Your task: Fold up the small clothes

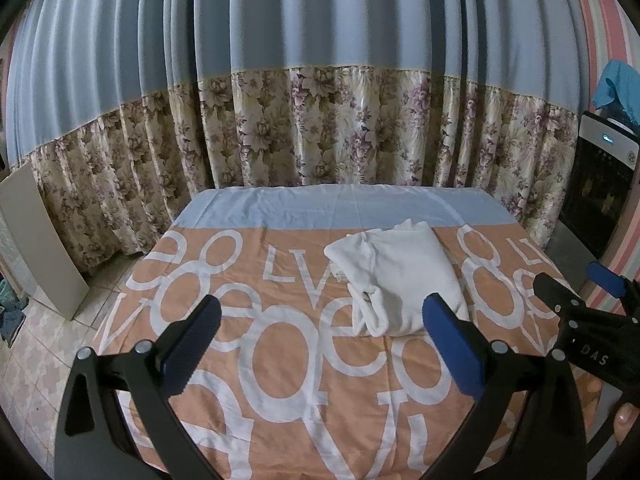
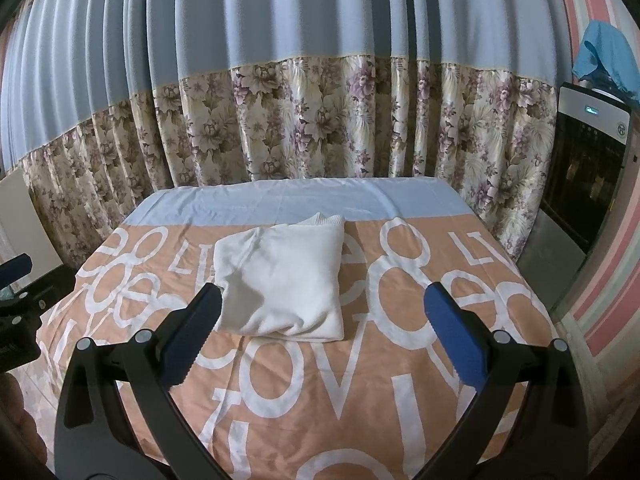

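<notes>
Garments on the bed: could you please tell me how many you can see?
1. A folded white garment lies on the orange lettered bedspread, toward the far end, ahead of both open grippers. Others could be folded inside it or out of view.

A folded white knit garment (image 2: 282,280) lies on the peach letter-printed bedsheet (image 2: 360,380), toward its far end. Behind the bed hangs a pleated blue floral-hemmed curtain (image 2: 280,80). A black glass-fronted cabinet (image 2: 580,184) stands at far right.
</notes>
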A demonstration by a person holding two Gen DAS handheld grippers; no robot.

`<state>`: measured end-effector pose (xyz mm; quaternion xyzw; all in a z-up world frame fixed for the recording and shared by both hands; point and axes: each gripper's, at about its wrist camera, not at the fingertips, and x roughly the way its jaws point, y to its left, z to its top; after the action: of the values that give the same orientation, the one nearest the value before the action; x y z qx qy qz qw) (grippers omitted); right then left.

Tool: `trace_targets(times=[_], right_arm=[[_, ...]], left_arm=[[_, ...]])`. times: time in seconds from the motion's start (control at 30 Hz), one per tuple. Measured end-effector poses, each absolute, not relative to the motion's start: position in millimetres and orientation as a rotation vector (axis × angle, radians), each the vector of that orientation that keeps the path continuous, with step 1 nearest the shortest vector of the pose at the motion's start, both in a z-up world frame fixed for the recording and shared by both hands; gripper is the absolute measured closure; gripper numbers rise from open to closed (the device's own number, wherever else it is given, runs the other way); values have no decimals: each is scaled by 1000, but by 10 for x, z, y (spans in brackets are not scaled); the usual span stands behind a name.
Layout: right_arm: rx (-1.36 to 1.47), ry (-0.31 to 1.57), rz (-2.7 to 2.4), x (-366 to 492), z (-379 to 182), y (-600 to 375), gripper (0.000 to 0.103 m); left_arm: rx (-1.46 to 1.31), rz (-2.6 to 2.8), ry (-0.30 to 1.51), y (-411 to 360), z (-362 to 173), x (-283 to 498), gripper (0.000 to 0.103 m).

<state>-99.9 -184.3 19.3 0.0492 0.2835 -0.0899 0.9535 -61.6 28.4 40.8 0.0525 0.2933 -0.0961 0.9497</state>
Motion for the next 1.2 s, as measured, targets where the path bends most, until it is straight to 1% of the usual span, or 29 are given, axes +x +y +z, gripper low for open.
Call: trace_targets(times=[1.2], right_arm=[[72,581,-185,-945,124,-1935,3]], left_arm=[[117,-170,580,225,481,-602,2]])
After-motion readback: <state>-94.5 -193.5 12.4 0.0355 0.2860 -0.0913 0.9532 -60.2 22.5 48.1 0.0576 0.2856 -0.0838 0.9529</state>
